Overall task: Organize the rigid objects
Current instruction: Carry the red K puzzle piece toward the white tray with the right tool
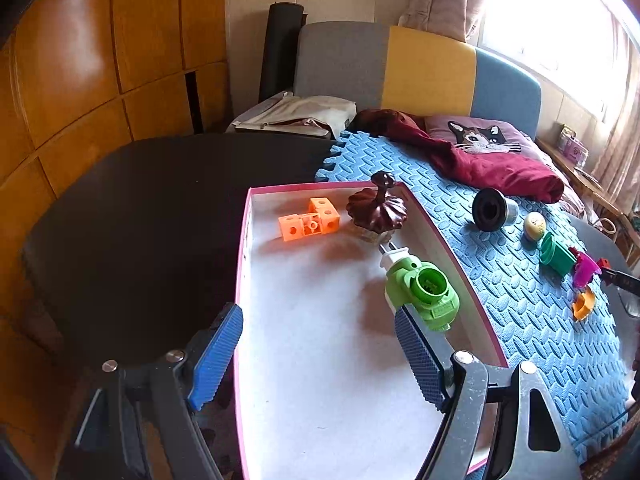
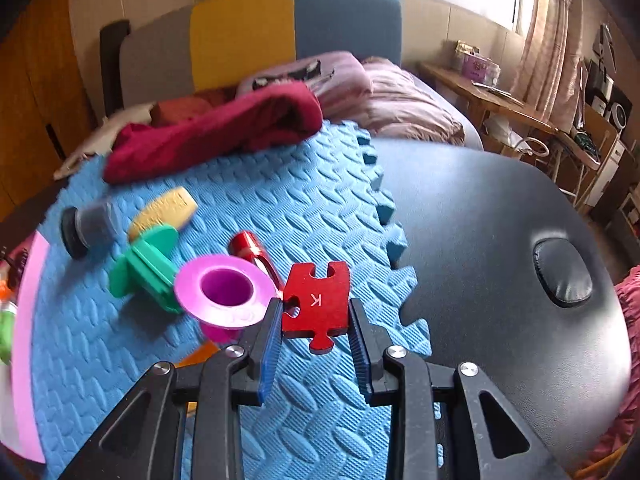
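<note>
A pink-rimmed white box lies before my left gripper, which stands open over its near end with nothing between the fingers. Inside the box are an orange cube block, a dark brown lid with a knob and a green plastic fitting. My right gripper is shut on a red puzzle piece marked K, held just above the blue foam mat. Beside it on the mat lie a purple funnel-shaped cup, a green spool, a red cylinder, a yellow oval piece and a grey-and-black cap.
The mat and box rest on a dark round table. A crumpled maroon cloth lies at the mat's far edge, a cat pillow and a padded headboard behind it. An orange piece lies on the mat.
</note>
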`<action>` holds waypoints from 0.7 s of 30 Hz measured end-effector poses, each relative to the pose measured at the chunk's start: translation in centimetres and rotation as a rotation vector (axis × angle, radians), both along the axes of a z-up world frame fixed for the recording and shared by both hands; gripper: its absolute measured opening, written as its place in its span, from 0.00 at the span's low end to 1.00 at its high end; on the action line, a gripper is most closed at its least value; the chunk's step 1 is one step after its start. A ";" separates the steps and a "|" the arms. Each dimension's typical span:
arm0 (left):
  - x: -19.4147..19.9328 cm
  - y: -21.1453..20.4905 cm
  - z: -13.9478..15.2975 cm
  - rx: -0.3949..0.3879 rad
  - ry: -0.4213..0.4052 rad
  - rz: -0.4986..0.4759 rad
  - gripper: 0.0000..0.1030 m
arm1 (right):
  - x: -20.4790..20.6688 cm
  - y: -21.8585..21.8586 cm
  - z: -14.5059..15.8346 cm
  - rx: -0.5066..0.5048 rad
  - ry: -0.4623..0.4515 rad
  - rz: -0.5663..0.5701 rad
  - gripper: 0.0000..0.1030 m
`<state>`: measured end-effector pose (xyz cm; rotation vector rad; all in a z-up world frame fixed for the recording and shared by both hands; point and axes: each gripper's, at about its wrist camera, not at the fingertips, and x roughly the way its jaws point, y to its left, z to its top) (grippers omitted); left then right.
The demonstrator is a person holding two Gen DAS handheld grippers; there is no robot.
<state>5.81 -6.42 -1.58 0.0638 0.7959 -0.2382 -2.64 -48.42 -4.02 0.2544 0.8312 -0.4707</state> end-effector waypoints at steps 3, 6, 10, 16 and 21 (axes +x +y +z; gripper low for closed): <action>0.1 0.3 -0.2 -0.001 0.007 0.011 0.77 | -0.1 0.4 0.6 0.005 -0.039 0.026 0.30; 0.1 0.7 -0.3 -0.003 0.015 0.020 0.77 | -0.3 0.9 1.3 -0.003 -0.075 0.045 0.30; 0.2 1.4 -0.5 -0.005 0.021 0.032 0.77 | -0.7 1.6 2.2 -0.003 -0.121 0.064 0.30; 0.6 3.1 -0.5 -0.027 0.023 0.073 0.77 | 0.2 5.6 4.2 -0.005 -0.168 0.161 0.30; 0.8 4.6 -0.6 -0.039 0.022 0.109 0.77 | 2.9 12.5 5.5 0.031 -0.188 0.352 0.30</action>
